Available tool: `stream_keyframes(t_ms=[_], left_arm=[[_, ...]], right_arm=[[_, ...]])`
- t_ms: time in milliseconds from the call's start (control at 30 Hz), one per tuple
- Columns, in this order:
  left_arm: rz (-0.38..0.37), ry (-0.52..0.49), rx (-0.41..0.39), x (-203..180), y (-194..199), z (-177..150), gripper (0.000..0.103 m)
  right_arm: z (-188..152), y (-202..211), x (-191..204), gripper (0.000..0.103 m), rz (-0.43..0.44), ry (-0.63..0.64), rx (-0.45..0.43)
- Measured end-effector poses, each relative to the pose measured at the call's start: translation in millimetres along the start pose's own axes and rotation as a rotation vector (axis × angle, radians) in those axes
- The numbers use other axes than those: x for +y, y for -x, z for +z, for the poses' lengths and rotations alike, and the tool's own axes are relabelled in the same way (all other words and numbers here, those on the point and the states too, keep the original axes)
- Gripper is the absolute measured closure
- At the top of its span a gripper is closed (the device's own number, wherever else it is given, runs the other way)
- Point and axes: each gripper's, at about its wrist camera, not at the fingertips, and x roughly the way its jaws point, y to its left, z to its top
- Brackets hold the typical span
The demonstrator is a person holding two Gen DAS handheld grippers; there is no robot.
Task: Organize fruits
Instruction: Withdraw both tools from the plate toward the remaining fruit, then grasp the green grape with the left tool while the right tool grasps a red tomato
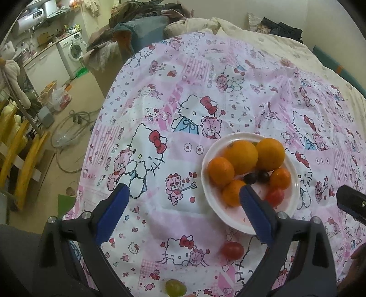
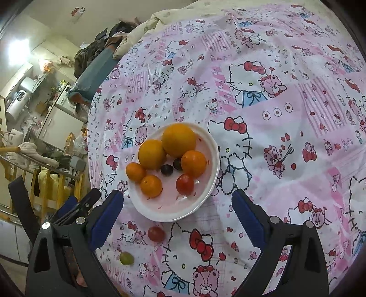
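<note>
A white plate (image 1: 290, 205) (image 2: 205, 194) sits on the pink cartoon-print cloth. It holds several oranges (image 1: 242, 155) (image 2: 179, 139), two dark grapes (image 1: 250, 177) (image 2: 166, 169) and a red cherry tomato (image 1: 275, 196) (image 2: 184, 184). A second cherry tomato (image 1: 232, 250) (image 2: 156, 234) and a green grape (image 1: 175, 287) (image 2: 126, 258) lie on the cloth in front of the plate. My left gripper (image 1: 185, 194) is open and empty above the cloth left of the plate. My right gripper (image 2: 177, 201) is open and empty, hovering over the plate's near edge.
The cloth (image 1: 183, 114) (image 2: 286, 102) covers a bed with bunched bedding and clothes at the back (image 1: 146, 13). Left of it is floor with hoses, yellow wooden frames (image 1: 22, 146) and a washing machine (image 1: 73, 52).
</note>
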Motion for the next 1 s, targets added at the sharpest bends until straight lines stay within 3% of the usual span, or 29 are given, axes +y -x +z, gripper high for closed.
stream_keyframes(t_ms=[267, 533, 633, 900, 1000], left_arm=[[-0.024, -0.020, -0.001, 0.1, 6.1, -4.0, 0.007], [-0.054, -0.033, 0.135, 7.1, -3.0, -27.7, 0.007], [-0.070, -0.033, 0.179, 11.4, -3.9, -37.7, 0.007], [-0.097, -0.213, 0.415, 2.8, -24.9, -77.3, 0.008], [-0.072, -0.293, 0.429, 0.0, -27.7, -91.5, 0.008]], right_arm=[[-3.5, -1.6, -2.4, 0.005, -0.004, -0.001, 0.011], [-15.0, -5.8, -3.2, 0.005, 0.027, -0.021, 0.058], [-20.0, -9.3, -0.9, 0.005, -0.001, -0.001, 0.070], [-21.4, -14.6, -2.4, 0.005, -0.061, 0.004, 0.064], [-21.2, -17.5, -3.9, 0.005, -0.088, -0.002, 0.061]])
